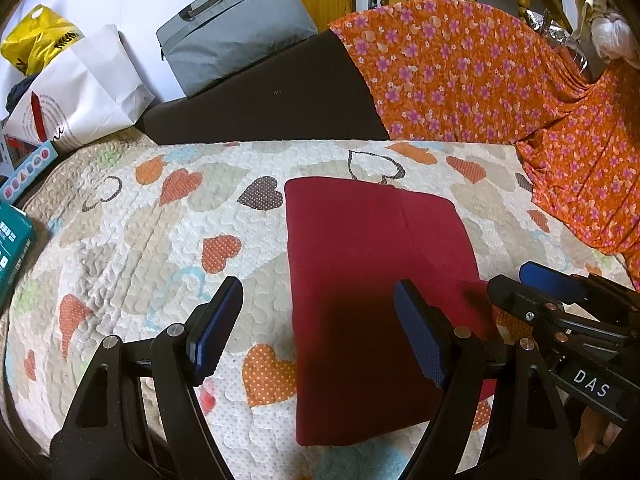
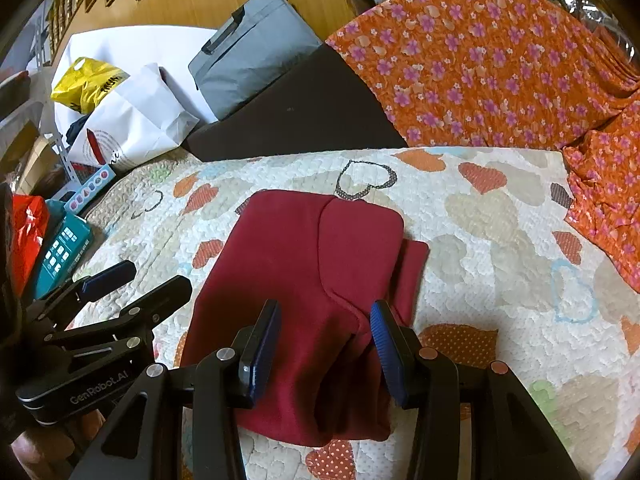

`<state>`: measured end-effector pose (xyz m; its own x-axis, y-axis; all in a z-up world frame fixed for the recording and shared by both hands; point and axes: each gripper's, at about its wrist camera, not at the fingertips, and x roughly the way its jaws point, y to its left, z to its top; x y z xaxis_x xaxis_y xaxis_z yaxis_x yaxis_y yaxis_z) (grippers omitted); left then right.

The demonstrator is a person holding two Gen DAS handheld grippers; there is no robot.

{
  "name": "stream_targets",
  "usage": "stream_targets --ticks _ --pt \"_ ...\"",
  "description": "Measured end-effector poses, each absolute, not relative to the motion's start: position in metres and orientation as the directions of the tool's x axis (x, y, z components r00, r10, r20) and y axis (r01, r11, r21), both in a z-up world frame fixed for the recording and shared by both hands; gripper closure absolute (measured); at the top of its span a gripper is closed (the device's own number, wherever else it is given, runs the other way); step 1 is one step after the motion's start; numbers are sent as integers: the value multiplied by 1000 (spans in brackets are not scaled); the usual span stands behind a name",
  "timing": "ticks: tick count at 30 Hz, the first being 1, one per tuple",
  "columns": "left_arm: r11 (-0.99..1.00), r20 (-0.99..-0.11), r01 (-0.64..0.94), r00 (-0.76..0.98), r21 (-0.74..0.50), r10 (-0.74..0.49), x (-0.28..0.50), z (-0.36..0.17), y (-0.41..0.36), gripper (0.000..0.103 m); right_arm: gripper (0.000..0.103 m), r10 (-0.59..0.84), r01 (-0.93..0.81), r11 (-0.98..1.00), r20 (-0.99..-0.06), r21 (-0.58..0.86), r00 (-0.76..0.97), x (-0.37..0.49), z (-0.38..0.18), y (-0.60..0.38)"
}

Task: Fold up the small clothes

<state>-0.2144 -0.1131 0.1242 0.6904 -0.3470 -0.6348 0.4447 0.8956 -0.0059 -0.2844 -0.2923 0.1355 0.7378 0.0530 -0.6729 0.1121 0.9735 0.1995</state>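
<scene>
The dark red garment (image 1: 372,304) lies folded flat on the heart-patterned quilt (image 1: 160,240). The right gripper (image 2: 324,356) hovers spread wide over its near edge, gripping nothing. The left gripper (image 1: 316,332), also spread and empty, straddles the garment's left edge
</scene>
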Motion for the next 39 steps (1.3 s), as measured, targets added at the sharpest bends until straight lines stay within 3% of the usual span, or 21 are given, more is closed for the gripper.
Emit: stream_targets --ticks 39 --pt "892 -655 452 672 -8 -346 -214 113 -115 24 58 64 113 972 -692 207 719 -278 126 -284"
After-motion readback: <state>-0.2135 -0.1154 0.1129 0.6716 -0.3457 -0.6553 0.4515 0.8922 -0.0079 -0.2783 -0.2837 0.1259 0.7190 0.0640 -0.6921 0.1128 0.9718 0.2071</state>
